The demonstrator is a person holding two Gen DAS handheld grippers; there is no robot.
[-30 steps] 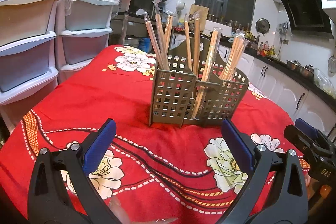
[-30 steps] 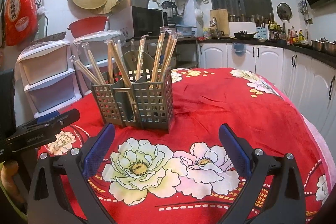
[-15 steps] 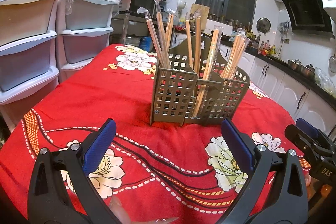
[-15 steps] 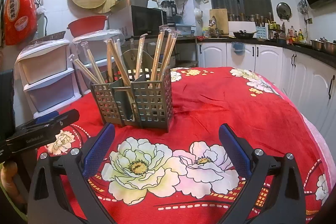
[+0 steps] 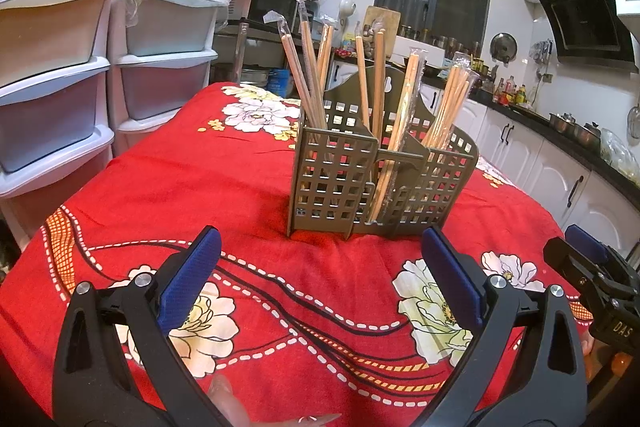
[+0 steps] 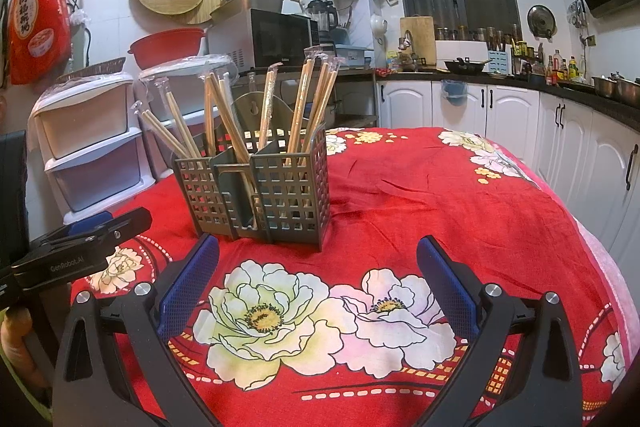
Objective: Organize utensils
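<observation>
Grey lattice utensil caddy (image 5: 380, 183) set ahead of left gripper (image 5: 320, 283), wrapped wooden chopsticks (image 5: 404, 107) leaned in its compartments, right gripper (image 6: 318, 283) spread apart, both empty

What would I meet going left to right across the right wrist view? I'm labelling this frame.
Left gripper → grey utensil caddy holding wrapped chopsticks → red floral tablecloth → white cabinets. The right gripper sits open below.
</observation>
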